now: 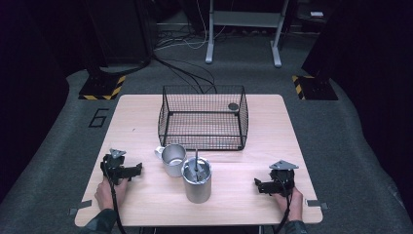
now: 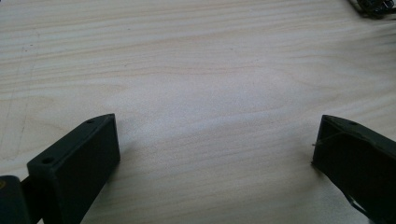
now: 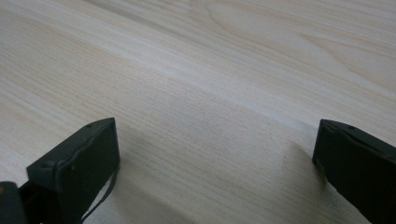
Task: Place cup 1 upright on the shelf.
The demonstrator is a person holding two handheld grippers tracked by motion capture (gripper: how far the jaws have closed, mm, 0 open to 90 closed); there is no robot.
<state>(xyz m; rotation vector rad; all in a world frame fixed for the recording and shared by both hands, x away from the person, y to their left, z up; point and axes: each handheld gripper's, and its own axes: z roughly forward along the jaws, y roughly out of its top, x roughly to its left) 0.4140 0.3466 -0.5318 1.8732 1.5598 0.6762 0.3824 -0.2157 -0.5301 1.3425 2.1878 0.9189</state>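
Left gripper (image 1: 137, 169) rests on the wooden table (image 1: 146, 204), held by the person's left hand (image 1: 110, 191); its jaws stand wide apart with bare wood between them. Just right of it stands a small metal mug (image 1: 173, 158), handle turned left, touching or nearly touching a taller steel canister (image 1: 197, 181) with a dark utensil (image 1: 197, 163) upright inside. Behind both sits a black wire basket (image 1: 203, 117). Right gripper (image 1: 257, 184) lies well apart from the canister, its jaws likewise spread and holding nothing.
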